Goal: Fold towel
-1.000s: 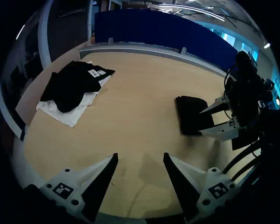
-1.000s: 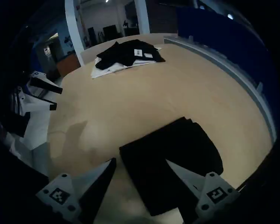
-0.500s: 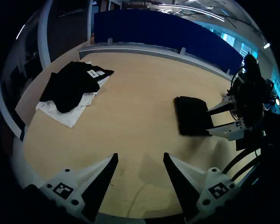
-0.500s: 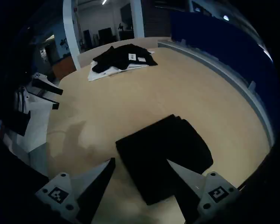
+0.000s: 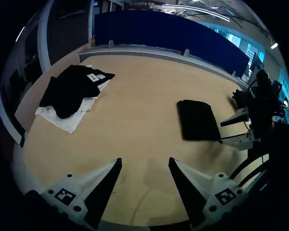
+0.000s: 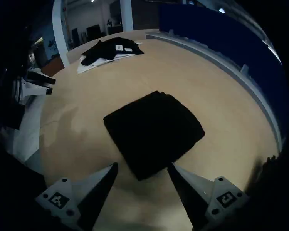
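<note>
A black towel [image 6: 154, 133] lies folded into a flat square on the wooden table [image 6: 206, 96]; the left gripper view has the same towel [image 5: 196, 119] at the right. My right gripper [image 6: 142, 171] is open just short of the towel's near edge, nothing between its fingers. From the left gripper view the right gripper [image 5: 229, 133] shows at the far right, clear of the towel. My left gripper [image 5: 144, 165] is open over bare table near the front edge, and in the right gripper view the left gripper [image 6: 44, 85] is at the left.
A heap of black cloths [image 5: 73, 88] on a white towel [image 5: 65, 119] lies at the table's far left corner; the heap [image 6: 108, 48] sits at the back in the right gripper view. A blue partition [image 5: 163, 30] runs along the far edge.
My right gripper has drawn back off the folded towel, which now lies wholly in front of its fingertips. The left gripper has hardly moved.
</note>
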